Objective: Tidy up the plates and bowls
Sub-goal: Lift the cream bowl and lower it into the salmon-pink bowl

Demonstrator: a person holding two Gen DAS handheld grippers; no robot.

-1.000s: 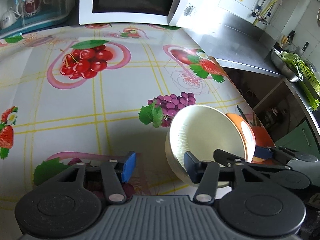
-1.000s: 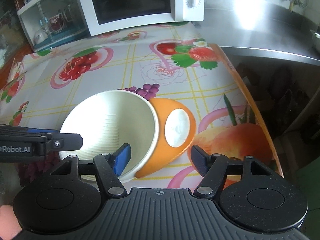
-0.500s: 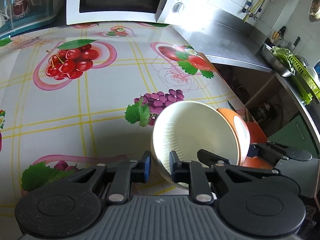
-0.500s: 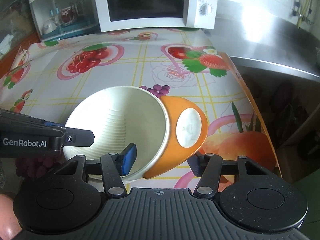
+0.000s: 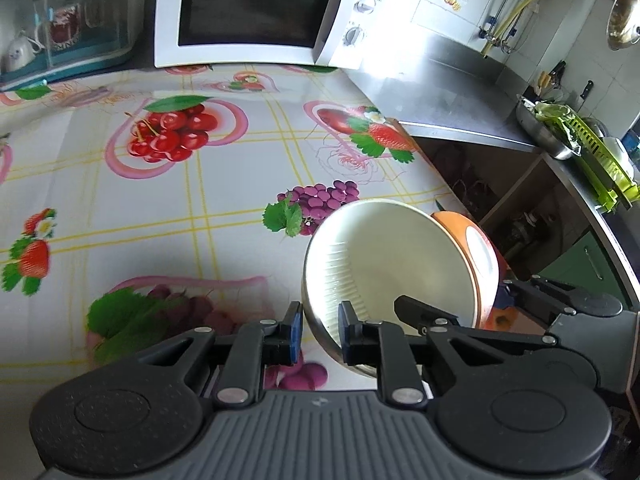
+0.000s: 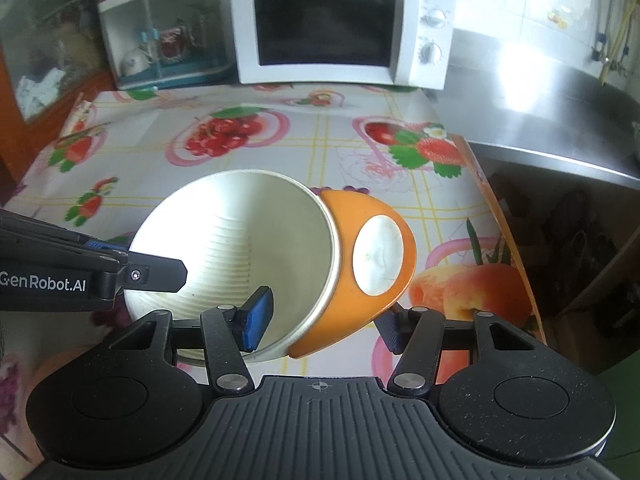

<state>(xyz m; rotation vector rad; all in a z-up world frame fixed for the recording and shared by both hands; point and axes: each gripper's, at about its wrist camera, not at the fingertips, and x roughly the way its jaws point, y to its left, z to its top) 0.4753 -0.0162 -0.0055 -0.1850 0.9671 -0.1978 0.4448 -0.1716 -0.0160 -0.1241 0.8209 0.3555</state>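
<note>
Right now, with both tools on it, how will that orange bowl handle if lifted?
The orange bowl looks rigid and glazed, so probably slippery. It sits tilted, left tool pinching its rim, right tool straddling its wall; it may swing. Likely ceramic, thus chip-prone.

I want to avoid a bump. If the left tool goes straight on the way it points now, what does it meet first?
The left tool already has the rim of the orange bowl with the cream inside between its fingers, so the bowl wall comes first. Behind it lies the fruit-print tablecloth; the white microwave looks much farther away.

Home kitchen — microwave (image 5: 256, 12), steel counter (image 5: 440, 96), dish rack (image 5: 600, 160)
</note>
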